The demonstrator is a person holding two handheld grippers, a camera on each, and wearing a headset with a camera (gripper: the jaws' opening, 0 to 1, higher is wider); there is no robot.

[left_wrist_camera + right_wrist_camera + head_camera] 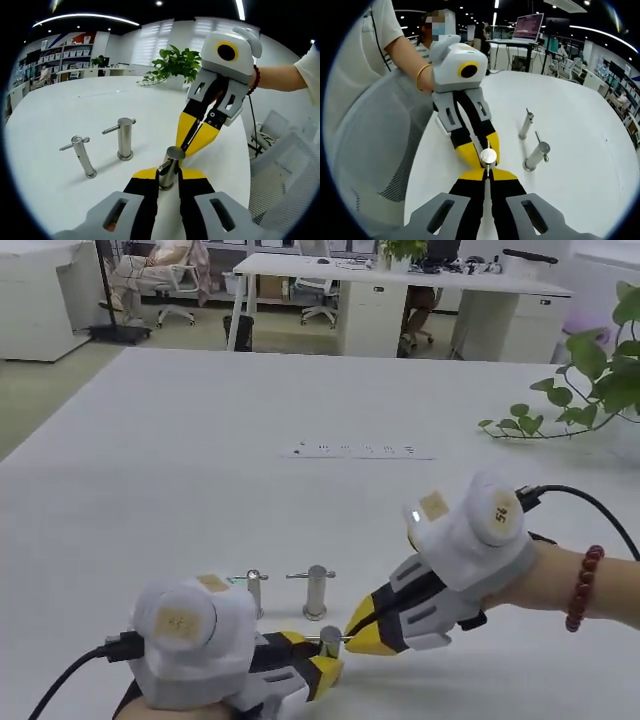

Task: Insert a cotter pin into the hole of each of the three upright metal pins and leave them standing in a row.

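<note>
My left tongs are clenched around the shaft of the near pin, one yellow-tipped jaw on each side, and it stands upright on the white table. My right tongs come in from the opposite side, tips pointing at the head of that pin. Their jaws are pressed together on a thin cotter pin, and its free end sits right at the pin's head. I cannot tell whether it has entered the hole.

The other two metal pins stand beyond, apart from both tongs and from each other. The middle pin is upright with a cotter pin through its head, sticking out sideways. The far pin carries its own cotter pin in the same way. In the head view these two stand side by side, and the gripped one is nearer to me, just right of the middle pin. A leafy plant trails over the table's far right edge.
</note>
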